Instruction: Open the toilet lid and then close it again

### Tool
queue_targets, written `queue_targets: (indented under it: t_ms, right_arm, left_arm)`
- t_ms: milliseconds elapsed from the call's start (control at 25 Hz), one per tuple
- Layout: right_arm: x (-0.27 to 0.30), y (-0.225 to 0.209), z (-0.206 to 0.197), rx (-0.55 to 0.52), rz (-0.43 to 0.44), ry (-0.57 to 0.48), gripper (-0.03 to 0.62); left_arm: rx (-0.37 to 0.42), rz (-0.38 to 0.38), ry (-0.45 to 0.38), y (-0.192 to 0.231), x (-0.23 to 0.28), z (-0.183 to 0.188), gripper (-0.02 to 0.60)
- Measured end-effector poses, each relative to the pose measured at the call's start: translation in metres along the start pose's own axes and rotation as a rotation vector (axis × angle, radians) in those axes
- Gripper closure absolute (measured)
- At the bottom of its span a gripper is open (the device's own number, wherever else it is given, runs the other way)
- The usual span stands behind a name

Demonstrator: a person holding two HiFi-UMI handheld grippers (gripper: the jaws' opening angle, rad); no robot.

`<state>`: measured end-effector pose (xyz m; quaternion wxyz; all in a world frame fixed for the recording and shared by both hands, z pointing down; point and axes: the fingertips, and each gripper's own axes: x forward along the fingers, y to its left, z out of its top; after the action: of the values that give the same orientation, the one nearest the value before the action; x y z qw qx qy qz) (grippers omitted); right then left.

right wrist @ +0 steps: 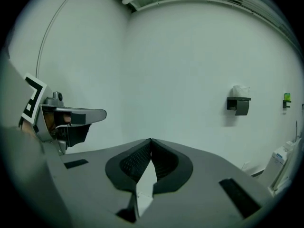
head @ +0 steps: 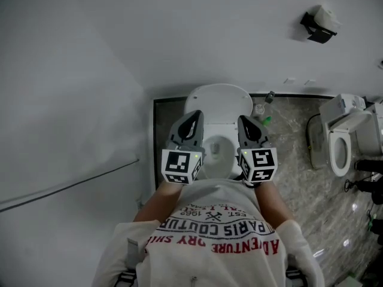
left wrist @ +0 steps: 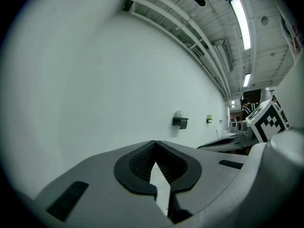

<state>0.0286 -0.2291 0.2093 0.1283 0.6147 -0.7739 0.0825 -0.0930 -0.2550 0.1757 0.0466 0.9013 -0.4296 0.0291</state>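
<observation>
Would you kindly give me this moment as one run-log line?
left gripper shut, empty | right gripper shut, empty | toilet lid up

Head view's pretty dim and grey, with flat light from above and hardly any colour. The toilet lid (head: 218,99) is the brightest bit, and it isn't blown out. The paper holder (head: 320,24) throws a soft shadow on the wall (head: 90,70) beside it. The stone floor (head: 293,160) picks up a few small glints over at the right edge. Edges look sharp, and the print on the shirt (head: 215,232) reads crisp. Both gripper views are heavy fisheye, with black corners and straight lines bowed. In the left gripper view the ceiling strip light (left wrist: 241,18) is clipped to pure white, and the wall below it is evenly pale with a cool greenish tint. The right gripper view has the same soft, even light, darker toward the rim.
</observation>
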Motion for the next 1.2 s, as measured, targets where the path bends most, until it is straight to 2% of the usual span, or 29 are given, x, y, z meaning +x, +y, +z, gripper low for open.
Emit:
queue_targets:
  t_ms: [320,480,800,960,1200]
  right_arm:
    - [0.005,-0.009,-0.004,0.03,-0.006,0.019,0.579]
    - [0.009,-0.011,-0.001,0.014,0.002,0.026,0.579]
    - [0.019,-0.016,-0.016,0.029,0.009,0.066,0.579]
    - [0.026,-0.022,-0.028,0.042,0.031,0.093,0.579]
    - [0.044,-0.039,-0.048,0.081,0.053,0.142,0.579]
  left_arm:
    - [-0.033,-0.035,-0.003,-0.001,0.012,-0.003,0.575]
    - [-0.035,-0.028,-0.006,0.001,0.017,-0.001,0.575]
    - [-0.025,-0.015,0.046,0.009,0.028,-0.019,0.575]
    - [0.002,0.001,0.088,0.01,0.036,-0.037,0.575]
    - [-0.012,0.028,0.141,0.013,0.055,-0.066,0.575]
